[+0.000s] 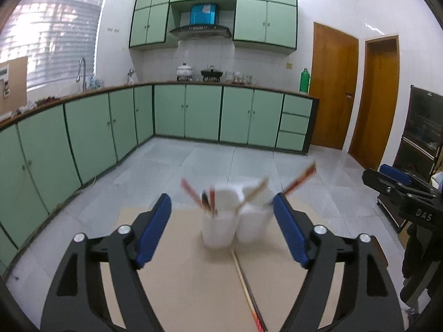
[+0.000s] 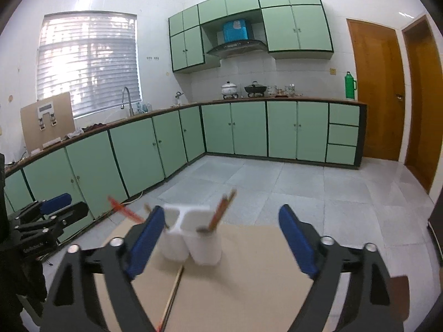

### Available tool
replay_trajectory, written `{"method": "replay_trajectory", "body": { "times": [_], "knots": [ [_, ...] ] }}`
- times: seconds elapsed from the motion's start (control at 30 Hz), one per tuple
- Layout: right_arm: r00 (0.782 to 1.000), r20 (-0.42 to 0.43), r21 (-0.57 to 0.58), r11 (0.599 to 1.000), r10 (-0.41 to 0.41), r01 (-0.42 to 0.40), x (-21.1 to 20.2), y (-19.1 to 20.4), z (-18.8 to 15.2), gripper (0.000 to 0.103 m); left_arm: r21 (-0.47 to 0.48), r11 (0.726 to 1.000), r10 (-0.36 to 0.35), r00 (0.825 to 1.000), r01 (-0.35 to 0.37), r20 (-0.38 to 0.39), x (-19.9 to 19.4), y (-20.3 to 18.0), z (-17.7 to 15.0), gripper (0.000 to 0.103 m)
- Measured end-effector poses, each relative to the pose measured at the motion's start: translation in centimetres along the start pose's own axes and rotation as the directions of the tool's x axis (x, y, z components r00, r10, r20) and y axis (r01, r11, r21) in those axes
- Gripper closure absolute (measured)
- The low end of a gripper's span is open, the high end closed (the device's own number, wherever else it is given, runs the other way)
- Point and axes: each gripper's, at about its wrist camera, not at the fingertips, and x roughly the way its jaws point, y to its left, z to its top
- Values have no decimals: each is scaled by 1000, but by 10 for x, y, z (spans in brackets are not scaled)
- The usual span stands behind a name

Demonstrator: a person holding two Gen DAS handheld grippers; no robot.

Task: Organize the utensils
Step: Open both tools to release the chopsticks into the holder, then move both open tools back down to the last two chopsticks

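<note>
A white two-compartment utensil holder (image 1: 235, 218) stands on a tan cardboard tabletop (image 1: 188, 282), with several red and tan chopsticks (image 1: 206, 197) leaning out of it. It also shows in the right wrist view (image 2: 191, 235). A loose chopstick pair (image 1: 247, 290) lies on the table in front of the holder, also seen in the right wrist view (image 2: 173, 296). My left gripper (image 1: 223, 231) is open and empty, hovering short of the holder. My right gripper (image 2: 221, 235) is open and empty, with the holder near its left finger. Each gripper shows at the edge of the other's view.
Green kitchen cabinets (image 1: 110, 127) run along the left and back walls with a sink faucet (image 2: 126, 99). Wooden doors (image 2: 373, 88) stand at the right. A tiled floor (image 2: 277, 182) lies beyond the table's far edge. A dark shelf unit (image 1: 420, 144) stands at the right.
</note>
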Motion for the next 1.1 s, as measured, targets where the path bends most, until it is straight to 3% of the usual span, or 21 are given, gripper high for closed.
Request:
{"method": "replay_trajectory", "body": {
  "times": [0.3, 0.63, 0.9, 1.1],
  "knots": [
    [994, -112, 38, 999, 9, -5, -15, 19, -74, 6, 11, 999, 34, 990, -33, -135, -13, 8, -85, 22],
    [965, -262, 61, 998, -13, 30, 2, 33, -145, 6, 36, 996, 85, 958, -78, -275, -5, 16, -163, 22],
    [928, -371, 44, 999, 12, 4, 17, 51, -185, 8, 31, 994, 112, 931, -108, -348, 2, 25, -187, 22],
    [908, -416, 2, 999, 39, -42, 25, 72, -196, 23, 20, 993, 119, 922, -120, -369, 2, 31, -192, 22]
  ]
}}
